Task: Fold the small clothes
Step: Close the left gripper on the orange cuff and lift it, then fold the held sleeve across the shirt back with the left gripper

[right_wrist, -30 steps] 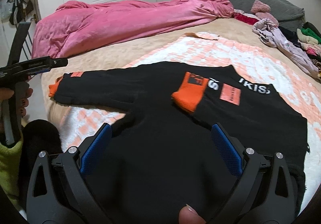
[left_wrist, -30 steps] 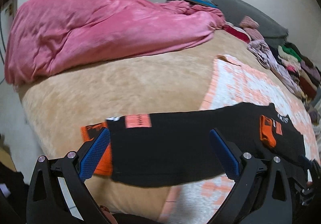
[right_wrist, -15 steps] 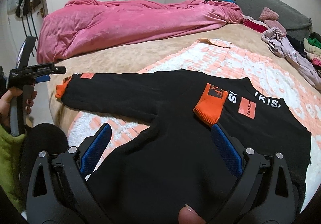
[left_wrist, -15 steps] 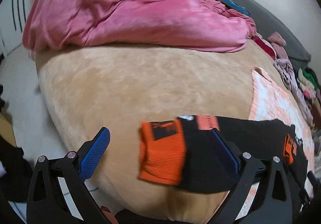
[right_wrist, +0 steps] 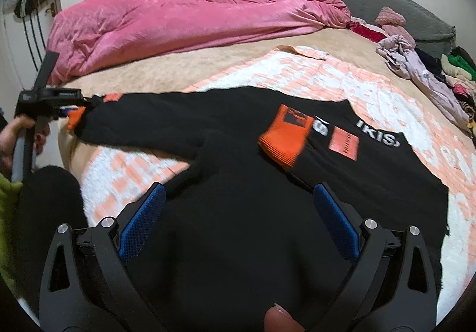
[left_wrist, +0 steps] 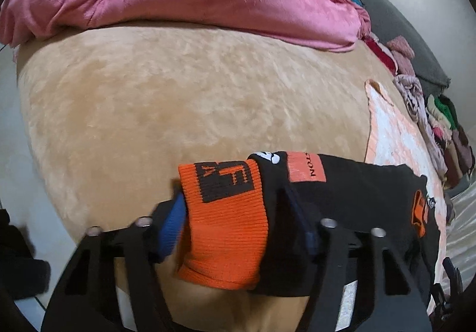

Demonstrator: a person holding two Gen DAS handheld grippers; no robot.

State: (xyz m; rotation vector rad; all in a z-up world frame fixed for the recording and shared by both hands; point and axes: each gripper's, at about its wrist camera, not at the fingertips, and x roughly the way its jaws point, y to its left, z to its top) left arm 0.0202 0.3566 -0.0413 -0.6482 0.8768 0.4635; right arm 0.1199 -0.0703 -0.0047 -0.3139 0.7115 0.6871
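Down onto the outstretched sleeve's orange cuff point(left_wrist: 226, 227) the left gripper point(left_wrist: 238, 221) has been dropping, and its jaws are closing with the cuff between them, the pads seemingly not yet pressing. Over the sweater point(right_wrist: 238, 227) body the right gripper point(right_wrist: 238, 213) is hovering, jaws wide, holding nothing. On the checked blanket point(right_wrist: 342, 79) the sweater is lying flat, one sleeve point(right_wrist: 297, 135) already folded across the chest. Folding is looking partly done: this sleeve and the body are remaining.
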